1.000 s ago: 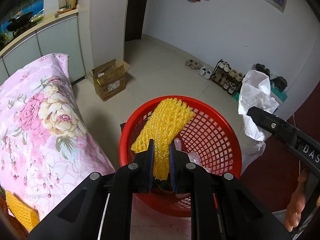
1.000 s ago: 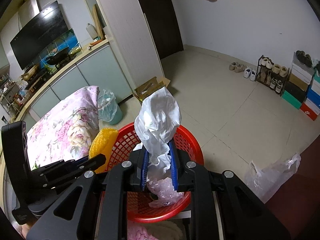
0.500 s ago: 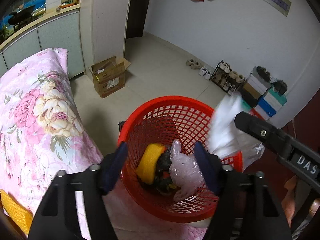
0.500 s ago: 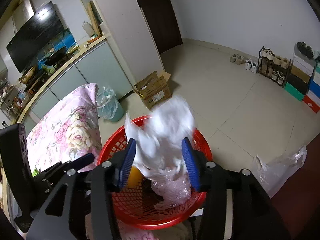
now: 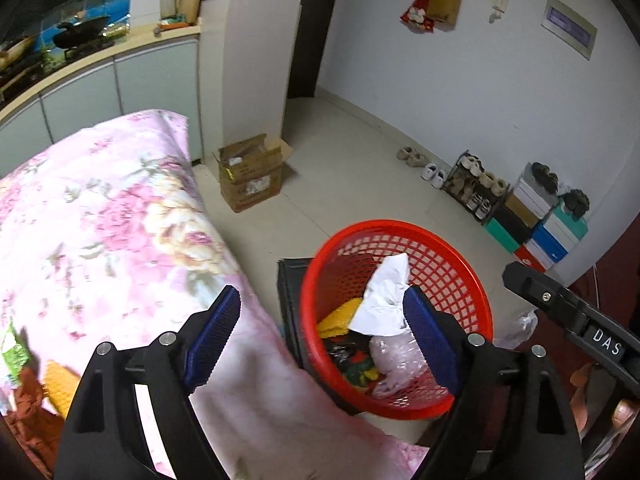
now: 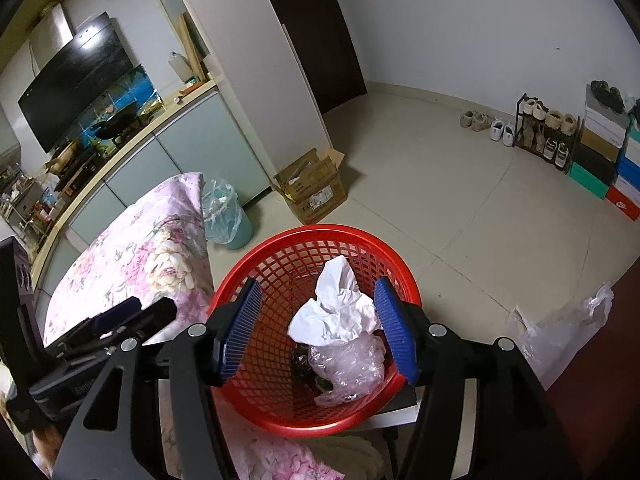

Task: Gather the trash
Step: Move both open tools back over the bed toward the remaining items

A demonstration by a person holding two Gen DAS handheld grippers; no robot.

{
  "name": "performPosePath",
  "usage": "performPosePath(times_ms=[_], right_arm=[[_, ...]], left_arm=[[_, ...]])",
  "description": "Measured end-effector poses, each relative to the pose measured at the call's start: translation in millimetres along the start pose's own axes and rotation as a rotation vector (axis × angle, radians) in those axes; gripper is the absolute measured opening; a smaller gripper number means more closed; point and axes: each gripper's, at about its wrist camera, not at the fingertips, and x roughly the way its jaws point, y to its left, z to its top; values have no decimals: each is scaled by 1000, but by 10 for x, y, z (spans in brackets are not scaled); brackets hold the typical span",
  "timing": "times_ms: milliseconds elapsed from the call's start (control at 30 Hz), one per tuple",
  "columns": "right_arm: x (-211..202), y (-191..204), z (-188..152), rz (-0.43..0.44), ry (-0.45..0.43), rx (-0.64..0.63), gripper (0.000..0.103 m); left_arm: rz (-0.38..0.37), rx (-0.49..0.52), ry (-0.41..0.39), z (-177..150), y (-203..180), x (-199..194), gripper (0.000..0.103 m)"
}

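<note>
A red mesh basket [image 5: 456, 264] [image 6: 272, 412] holds trash: a crumpled white paper [image 5: 384, 304] [image 6: 340, 312], a yellow foam net [image 5: 340, 316], a clear plastic bag [image 6: 348, 364] and dark scraps. My left gripper [image 5: 320, 336] is open and empty, above the basket's left side and the pink floral cloth [image 5: 100, 220]. My right gripper [image 6: 316, 328] is open and empty, straddling the basket from above. More trash lies at the lower left of the left wrist view: a yellow net piece [image 5: 60, 388] and a green wrapper [image 5: 14, 354].
A cardboard box [image 6: 312, 192] stands on the tiled floor behind the basket. A lined bin [image 6: 224, 216] stands beside the cloth. A shoe rack and stacked shoe boxes [image 6: 600, 148] line the right wall. A plastic bag [image 6: 560, 332] lies on the floor at right.
Both grippers opened and let go: the yellow net and the white paper dropped into the basket. The left gripper swung left, so the basket now sits to its right.
</note>
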Motion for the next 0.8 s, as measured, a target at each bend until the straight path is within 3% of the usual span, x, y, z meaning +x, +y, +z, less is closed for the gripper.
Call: performPosePath(times_ms=[200,800], right_arm=[[-90,101,-55,-3,-25,-35,62],[-239,505,-206,38,-77,-125,76]], left_arm=[[47,3,-41,-65,108,-253,82],[87,-17,-80,-274,391,-734,82]])
